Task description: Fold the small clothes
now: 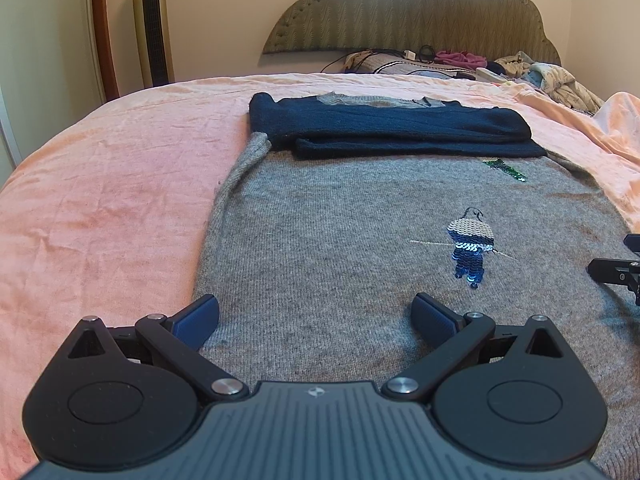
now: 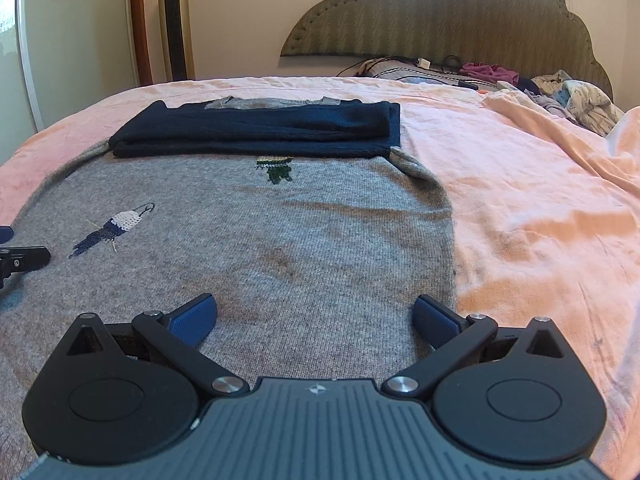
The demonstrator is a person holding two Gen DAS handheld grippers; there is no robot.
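Left wrist: grey sweater (image 1: 340, 240) on bed (image 1: 100, 200).

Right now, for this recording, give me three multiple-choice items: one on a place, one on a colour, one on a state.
1. Where does the navy folded garment lie?
A. Across the far end of the grey sweater
B. On the floor
C. Against the headboard

2. What colour is the bedcover?
A. White
B. Pink
C. Green

3. How do the left gripper and the right gripper stand?
A. Both shut on cloth
B. One open, one shut
C. Both open, holding nothing

Answers: 1 A, its dark edge overlaps the grey knit; 2 B, pink cloth surrounds the sweater; 3 C, each view shows blue pads spread apart above the knit.
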